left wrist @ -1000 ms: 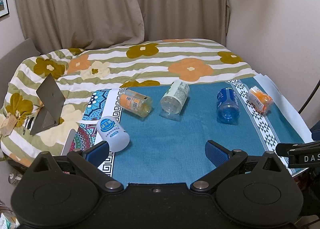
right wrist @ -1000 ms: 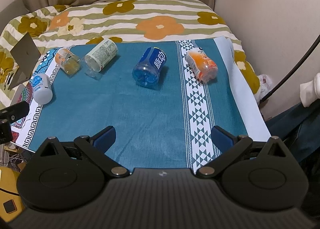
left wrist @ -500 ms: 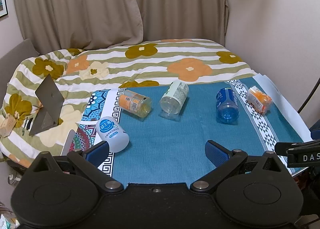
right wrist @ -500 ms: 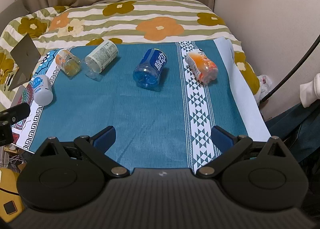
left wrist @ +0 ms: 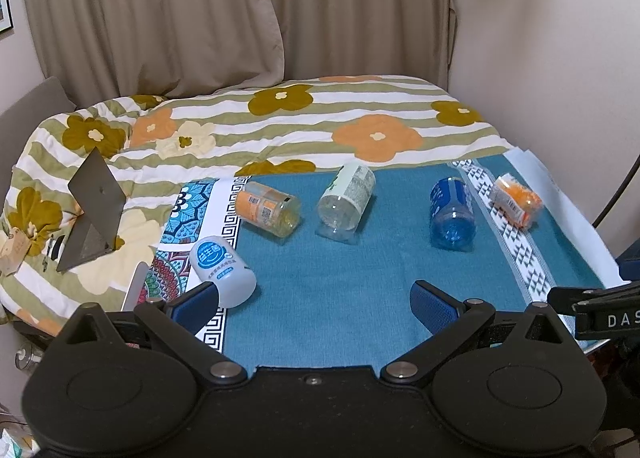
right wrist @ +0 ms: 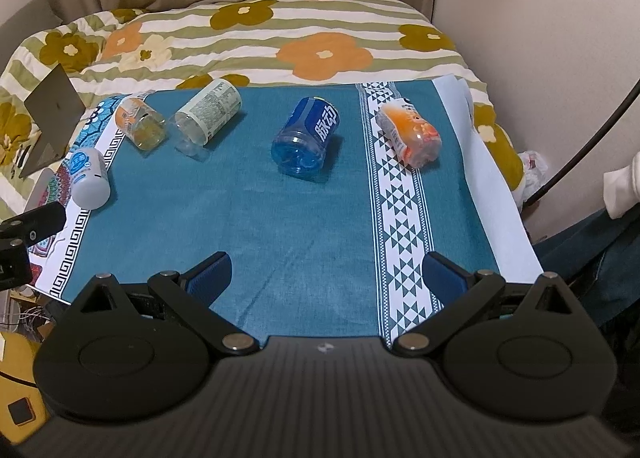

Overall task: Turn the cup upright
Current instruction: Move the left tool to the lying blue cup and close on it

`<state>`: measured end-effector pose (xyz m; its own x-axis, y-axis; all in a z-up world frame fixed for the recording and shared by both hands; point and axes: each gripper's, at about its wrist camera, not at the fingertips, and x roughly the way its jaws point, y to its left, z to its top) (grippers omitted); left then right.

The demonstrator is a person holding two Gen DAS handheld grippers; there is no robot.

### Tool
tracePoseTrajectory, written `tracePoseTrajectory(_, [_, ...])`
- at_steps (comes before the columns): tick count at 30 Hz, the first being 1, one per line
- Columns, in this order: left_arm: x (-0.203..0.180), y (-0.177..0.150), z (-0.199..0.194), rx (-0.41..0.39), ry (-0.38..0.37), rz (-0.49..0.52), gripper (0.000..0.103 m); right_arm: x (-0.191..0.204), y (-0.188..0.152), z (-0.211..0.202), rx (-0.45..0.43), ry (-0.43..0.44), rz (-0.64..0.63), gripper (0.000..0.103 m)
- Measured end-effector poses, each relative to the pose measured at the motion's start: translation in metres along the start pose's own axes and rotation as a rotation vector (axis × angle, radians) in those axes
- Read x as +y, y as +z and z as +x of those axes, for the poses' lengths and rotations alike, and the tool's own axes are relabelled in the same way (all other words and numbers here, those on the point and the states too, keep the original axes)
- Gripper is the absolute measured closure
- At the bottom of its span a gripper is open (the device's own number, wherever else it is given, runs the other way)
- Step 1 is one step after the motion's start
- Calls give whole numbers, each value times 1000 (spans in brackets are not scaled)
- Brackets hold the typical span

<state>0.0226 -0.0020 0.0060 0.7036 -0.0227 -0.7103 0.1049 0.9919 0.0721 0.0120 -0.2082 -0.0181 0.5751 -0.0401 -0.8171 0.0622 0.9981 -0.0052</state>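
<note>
Several cups made from cut bottles lie on their sides on a teal cloth [left wrist: 328,290]: a white one with a blue label [left wrist: 222,265] [right wrist: 86,175], an orange-labelled clear one [left wrist: 267,208] [right wrist: 138,121], a white-labelled clear one [left wrist: 346,197] [right wrist: 209,111], a blue one [left wrist: 452,211] [right wrist: 307,137] and an orange one [left wrist: 516,204] [right wrist: 409,136]. My left gripper [left wrist: 314,300] is open and empty, near the white cup. My right gripper [right wrist: 326,270] is open and empty above the cloth's near edge.
The cloth lies on a bed with a flowered striped quilt [left wrist: 280,126]. A grey folded stand [left wrist: 90,210] sits on the quilt at left. A wall [left wrist: 540,58] is at right, curtains [left wrist: 200,10] behind. A black cable [right wrist: 592,138] hangs at right.
Both views have shifted slightly; the cups sit a little lower in the right wrist view and the scene a touch lower in the left one. The cups have not moved.
</note>
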Motion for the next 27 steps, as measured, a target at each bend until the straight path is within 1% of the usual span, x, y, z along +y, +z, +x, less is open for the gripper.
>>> tracePoseTrajectory(4, [-5,17,4,-3,-25,14,0,-9,9,-5,-15,3,-6,0])
tracePoseTrajectory(7, [-19,34,11,-10,-31,68,0,-22,19,-4,-24,11,-1,0])
tracePoseTrajectory(10, [-33,51,24,9,-73,92,0,-38,30,1,-28,25,0,0])
tracePoseTrajectory(13, [-51,69,44,42,-107,113,0,-52,40,10,-29,24,-7,0])
tracePoseTrajectory(17, [-77,88,75,75,-120,143,0,-74,54,29,-17,34,1,0])
tracePoseTrajectory(21, [-97,103,108,119,-141,151,0,-95,67,54,1,41,3,0])
tracePoseTrajectory(27, [-132,117,168,225,-180,178,0,-121,78,95,36,71,12,0])
